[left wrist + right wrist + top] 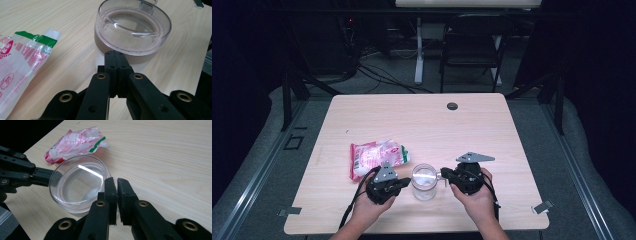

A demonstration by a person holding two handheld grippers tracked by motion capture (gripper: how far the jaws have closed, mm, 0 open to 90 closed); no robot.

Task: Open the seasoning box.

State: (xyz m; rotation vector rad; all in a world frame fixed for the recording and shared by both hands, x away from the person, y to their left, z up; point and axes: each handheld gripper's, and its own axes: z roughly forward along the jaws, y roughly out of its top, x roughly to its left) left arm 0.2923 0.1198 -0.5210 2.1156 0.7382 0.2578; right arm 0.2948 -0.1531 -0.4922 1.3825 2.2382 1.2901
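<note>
Clear glass jar (424, 181) stands upright on the wooden table (422, 120), close to the near edge, roughly mid-width. It sits between the two grippers. Left gripper (401, 183) comes in from the jar's left side, jaws pressed flat together with nothing between them; in the left gripper view the closed tips (115, 53) sit right against the jar (132, 30) wall below the rim — touching or a hair off, can't tell. Right gripper (446, 174) comes in from the jar's right; in the right gripper view its jaws (117, 181) stand almost together, a thin slit between them, nothing gripped, tips just at the rim of the jar (78, 183). Whether they touch the glass can't be told. Left gripper (41, 176) shows across the jar in that same view. Red-and-white plastic snack bag (377, 156) with a green strip lies flat behind and left of the jar — near it, not touching, toward the table's left edge.
</note>
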